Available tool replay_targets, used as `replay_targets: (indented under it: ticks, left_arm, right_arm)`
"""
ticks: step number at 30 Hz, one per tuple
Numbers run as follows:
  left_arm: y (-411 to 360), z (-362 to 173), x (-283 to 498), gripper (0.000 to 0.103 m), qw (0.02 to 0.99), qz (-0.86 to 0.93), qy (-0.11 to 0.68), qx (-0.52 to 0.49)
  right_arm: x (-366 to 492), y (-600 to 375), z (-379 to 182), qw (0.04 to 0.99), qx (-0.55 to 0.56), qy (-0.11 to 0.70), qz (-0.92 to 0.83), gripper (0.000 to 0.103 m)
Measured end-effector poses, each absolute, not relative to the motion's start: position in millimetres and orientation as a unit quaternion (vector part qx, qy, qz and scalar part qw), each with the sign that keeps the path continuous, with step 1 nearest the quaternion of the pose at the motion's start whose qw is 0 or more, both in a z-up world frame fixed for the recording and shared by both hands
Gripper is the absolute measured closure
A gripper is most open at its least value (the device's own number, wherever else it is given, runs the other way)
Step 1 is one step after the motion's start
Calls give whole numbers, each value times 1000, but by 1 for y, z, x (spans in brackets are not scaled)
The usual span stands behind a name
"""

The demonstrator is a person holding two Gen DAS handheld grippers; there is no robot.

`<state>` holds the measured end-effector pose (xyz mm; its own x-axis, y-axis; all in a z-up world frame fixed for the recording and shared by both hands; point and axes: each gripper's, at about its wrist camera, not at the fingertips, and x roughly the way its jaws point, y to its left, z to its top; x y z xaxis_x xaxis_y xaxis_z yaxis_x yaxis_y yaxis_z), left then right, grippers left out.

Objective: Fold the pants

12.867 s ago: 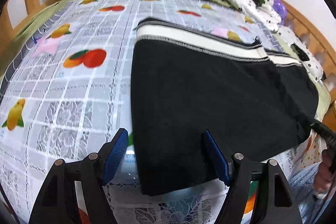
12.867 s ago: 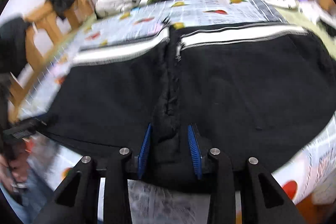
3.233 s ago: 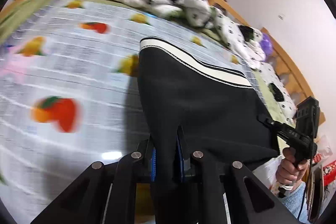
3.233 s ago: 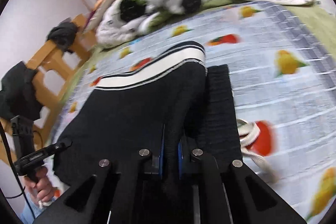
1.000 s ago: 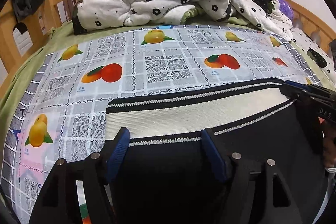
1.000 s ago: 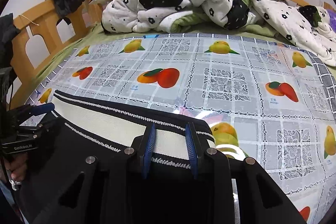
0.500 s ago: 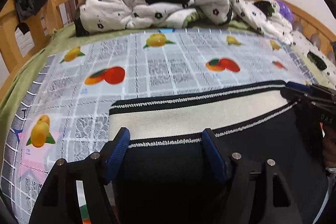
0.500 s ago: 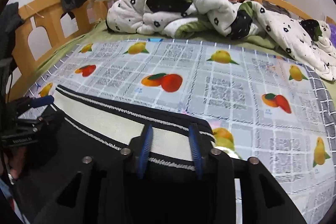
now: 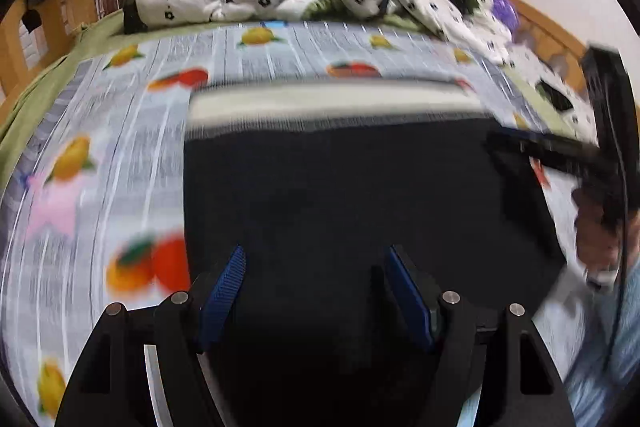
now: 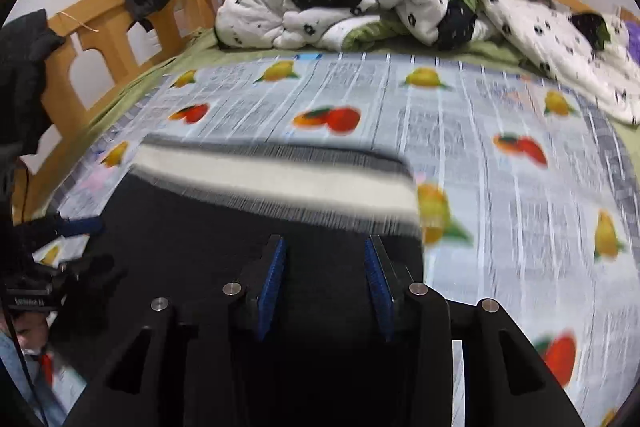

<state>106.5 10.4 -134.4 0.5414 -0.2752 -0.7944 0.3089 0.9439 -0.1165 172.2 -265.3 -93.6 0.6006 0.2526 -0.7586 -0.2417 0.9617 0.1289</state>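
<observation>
Pants [image 9: 340, 195] fill my left wrist view, lying flat on the fruit-print cloth [image 9: 120, 155] ahead of and beneath my left tongs [image 9: 316, 291]. The pale waistband [image 9: 332, 103] is the far edge, running crosswise to the way I point. Those tongs are spread wide with dark cloth under them, and the pads pinch nothing. Off to the right, at the fold's right edge, I see my right hand [image 9: 596, 227] with the other tool.

From the right wrist view, my right tongs [image 10: 324, 283] hover over the near right part of the same pants, the waistband [image 10: 276, 183] again crosswise and ahead. Their jaws are opening, with fabric below them and none caught between. My left tool [image 10: 60, 227] shows at the left edge.

The folded piece's long side runs from one tool to the other, I judge, so each hand is nearest its own end.
</observation>
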Motion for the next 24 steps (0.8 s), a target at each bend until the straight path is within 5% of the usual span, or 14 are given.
replay_targets:
  ticks: [9,20,22,24]
  left_arm:
    - [41,-139,4,32,877,-159,453,9]
    - [20,-156,-15,38,882,-85,423,189]
    - [6,-159,-14,48,883,-74,401,232]
    - [-7,-158,-11,75,884,-69,387,254]
  right_arm:
    - [64,-273,-108,896,17,428,113,62]
    - [15,-286,-104,899,52,422,108,62]
    - [17,-285,-103,900,50,420,106,62]
    - [19,-283,-105,898,49,424,107,62]
